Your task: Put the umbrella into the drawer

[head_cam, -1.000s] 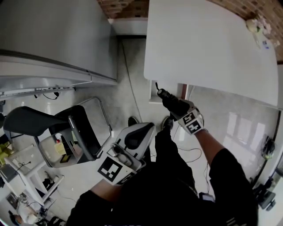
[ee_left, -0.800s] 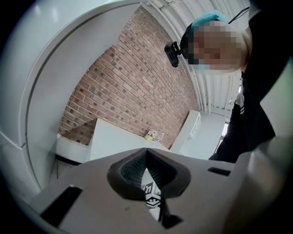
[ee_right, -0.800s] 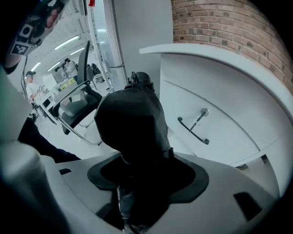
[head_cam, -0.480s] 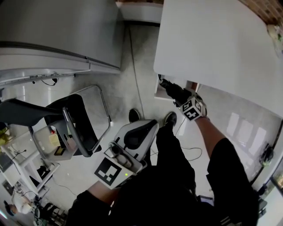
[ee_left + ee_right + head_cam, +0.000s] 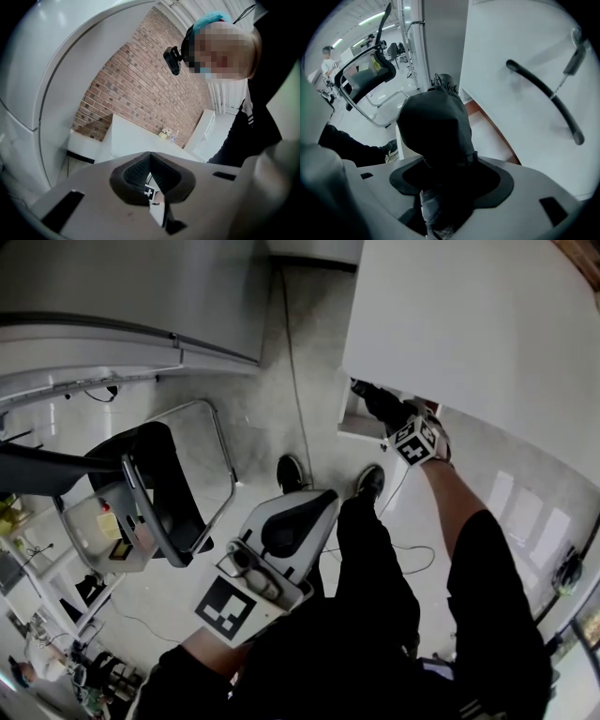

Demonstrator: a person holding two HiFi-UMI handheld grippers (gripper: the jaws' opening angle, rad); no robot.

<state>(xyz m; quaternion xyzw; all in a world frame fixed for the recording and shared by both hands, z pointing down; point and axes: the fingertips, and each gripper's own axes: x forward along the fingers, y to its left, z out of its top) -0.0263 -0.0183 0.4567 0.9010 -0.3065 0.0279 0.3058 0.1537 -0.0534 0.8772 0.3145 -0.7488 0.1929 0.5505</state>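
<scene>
Right gripper [image 5: 444, 180] is clamped tight on the umbrella [image 5: 436, 124]. It's a folded black one, and the bundle fills the whole gap between the jaws and sticks out well past the tips. The left gripper [image 5: 314, 508] has nothing in it. In its own view the jaws are pretty much together, with just a thin slit between the dark pads, and you can see a bit of the other gripper's marker cube through it.

The right one is stretched out ahead and up, right at the edge of the white table [image 5: 469, 324], with the umbrella pointing forward under the tabletop. Its far end is at the open drawer [image 5: 360, 420], which hangs just below the table edge. Can't tell from the head view if the tip is actually inside or only at the mouth. From the right gripper view, the drawer's pale floor with a reddish-brown edge runs just right of the umbrella. Further right there's a white panel [image 5: 525, 51] with a dark curved handle [image 5: 546, 96], not touching the umbrella.

The left one is tucked in low and close to the person's body, well apart from the right one and the drawer, and it's angled up toward them. The person's shoes [image 5: 368, 482] are on the floor between the two grippers. Off to the left of the left gripper there's a black office chair [image 5: 159, 493]. A brick wall [image 5: 136, 84] shows in the left gripper view behind the table.
</scene>
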